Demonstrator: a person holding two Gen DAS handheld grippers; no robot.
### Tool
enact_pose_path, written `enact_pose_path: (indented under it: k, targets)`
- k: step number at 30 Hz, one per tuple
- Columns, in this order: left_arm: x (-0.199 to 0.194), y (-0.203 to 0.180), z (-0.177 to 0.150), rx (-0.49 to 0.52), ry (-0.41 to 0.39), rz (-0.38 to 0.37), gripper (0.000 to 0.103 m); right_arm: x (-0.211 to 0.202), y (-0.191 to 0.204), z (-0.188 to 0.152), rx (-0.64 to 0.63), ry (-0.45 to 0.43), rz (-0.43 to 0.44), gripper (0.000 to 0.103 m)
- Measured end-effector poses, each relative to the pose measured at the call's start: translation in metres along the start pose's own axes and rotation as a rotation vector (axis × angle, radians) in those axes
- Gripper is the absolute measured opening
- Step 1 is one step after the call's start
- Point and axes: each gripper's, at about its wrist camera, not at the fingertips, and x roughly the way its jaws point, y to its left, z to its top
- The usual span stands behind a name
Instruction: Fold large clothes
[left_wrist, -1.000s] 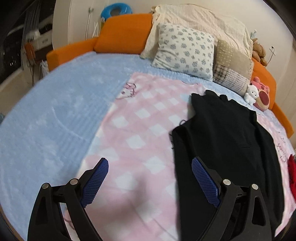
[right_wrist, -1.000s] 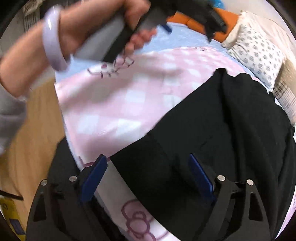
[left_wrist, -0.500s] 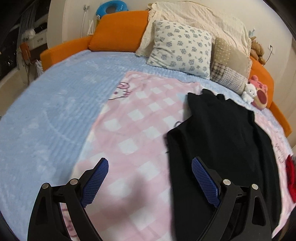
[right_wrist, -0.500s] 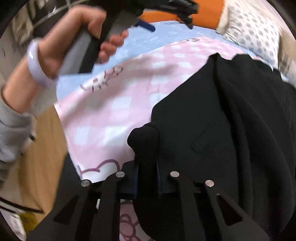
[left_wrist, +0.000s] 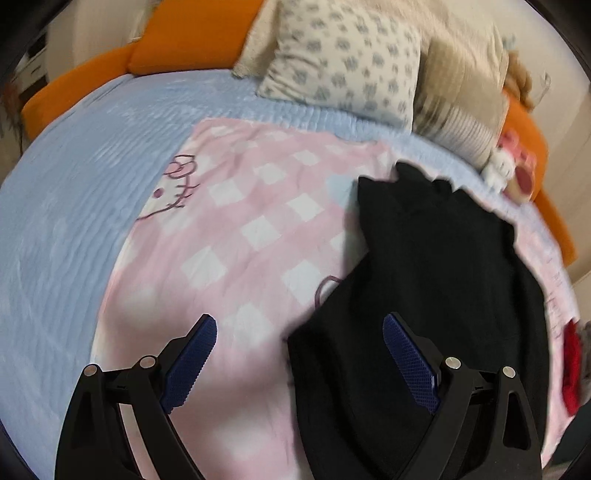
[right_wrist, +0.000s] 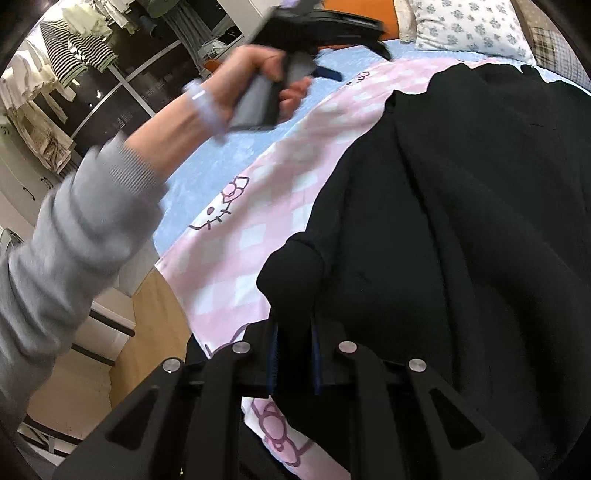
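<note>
The black garment lies spread on a pink checked blanket that covers part of the bed, towards the blanket's right side in the left wrist view. The right claw is pressed together on a bunched corner of the garment, the fold pinched between its blue pads and raised a little above the blanket. The left claw is spread wide with nothing between its pads; its right pad hangs over the garment's near edge, its left pad over the blanket. In the right wrist view a hand with a grey sleeve grips the left claw's handle above the bed. Behind the garment a flowered pillow leans on the orange headboard, with plush toys just right of it. No container shows
</note>
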Motion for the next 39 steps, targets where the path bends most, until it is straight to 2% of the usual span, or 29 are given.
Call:
enact_pose_path:
  k: [3,5,7,8,9,11,13,16,19,21,23,26,30,32,35,39]
  targets:
    - [0.029,-0.013,0.015,0.055,0.082,-0.051,0.093,0.001,0.004,0.000,-0.005,0.006,0.020,0.014]
    - [0.049,-0.023,0.018,0.113,0.152,-0.016,0.089,-0.001,0.002,0.001,0.004,0.004,0.028,0.014]
    - [0.071,-0.031,0.015,0.150,0.264,0.030,0.064,-0.004,0.000,0.002,0.009,0.002,0.039,0.014]
    - [0.081,-0.033,0.011,0.150,0.333,0.047,0.059,-0.006,-0.001,0.002,0.009,-0.002,0.044,0.014]
    - [0.085,-0.034,0.008,0.153,0.355,0.059,0.057,-0.007,-0.002,0.002,0.009,-0.003,0.051,0.014]
    - [0.083,-0.037,0.005,0.167,0.354,0.084,0.056,-0.006,-0.004,0.003,0.011,-0.001,0.063,0.014]
    - [0.082,-0.035,0.004,0.143,0.372,0.085,0.046,-0.004,-0.008,0.005,0.009,0.005,0.075,0.014]
    - [0.081,-0.037,0.007,0.124,0.387,0.085,0.024,-0.007,-0.011,0.005,0.012,-0.007,0.087,0.014]
    - [0.073,-0.043,0.010,0.121,0.362,0.104,0.017,-0.014,-0.014,0.004,0.016,-0.032,0.098,0.014]
    - [0.065,-0.049,0.011,0.117,0.342,0.114,0.016,-0.023,-0.015,0.003,0.024,-0.056,0.102,0.014]
    - [0.054,-0.053,0.016,0.080,0.322,0.092,0.015,-0.033,-0.018,0.001,0.035,-0.084,0.103,0.014]
    - [0.031,-0.060,0.025,0.006,0.284,0.007,0.015,-0.051,-0.024,-0.003,0.064,-0.132,0.112,0.014]
    - [0.006,-0.093,0.039,-0.003,0.228,-0.050,0.015,-0.080,-0.040,-0.018,0.131,-0.190,0.148,0.014]
    - [-0.003,-0.118,0.043,-0.024,0.197,-0.128,0.014,-0.093,-0.047,-0.027,0.156,-0.215,0.142,0.014]
    - [0.001,-0.164,0.047,0.018,0.187,-0.195,0.014,-0.111,-0.059,-0.045,0.199,-0.244,0.129,0.014]
    - [0.016,-0.233,0.035,0.134,0.199,-0.224,0.015,-0.123,-0.068,-0.059,0.213,-0.253,0.083,0.014]
